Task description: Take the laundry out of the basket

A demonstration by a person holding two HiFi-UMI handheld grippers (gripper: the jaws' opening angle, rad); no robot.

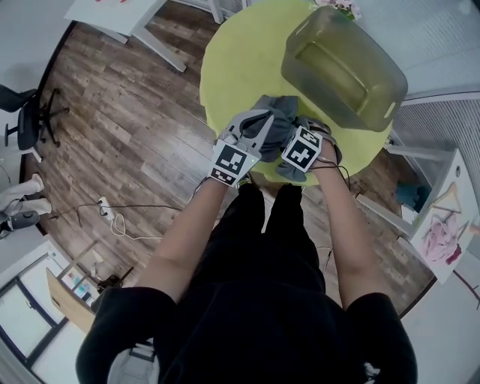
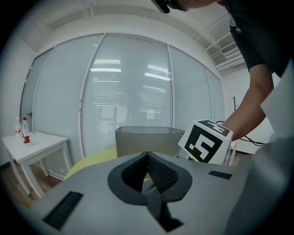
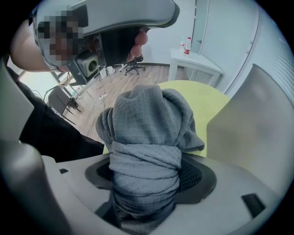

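A crumpled grey cloth [image 1: 283, 114] lies bunched at the near edge of the round yellow table [image 1: 240, 60]. My right gripper [image 1: 291, 127] is shut on the grey cloth [image 3: 146, 137], which bulges up between its jaws. Close on its left is my left gripper [image 1: 263, 120], beside the cloth, its pads [image 2: 158, 175] pressed together with nothing between them. The translucent grey-green basket [image 1: 343, 67] stands farther back on the table; no laundry shows through its walls. In the left gripper view the basket [image 2: 147, 140] is straight ahead.
A white side table [image 1: 124, 19] stands to the far left on the wood floor, an office chair [image 1: 26, 112] beyond it. A white shelf [image 1: 442, 217] holds papers at the right. Cables and a power strip [image 1: 105, 208] lie on the floor.
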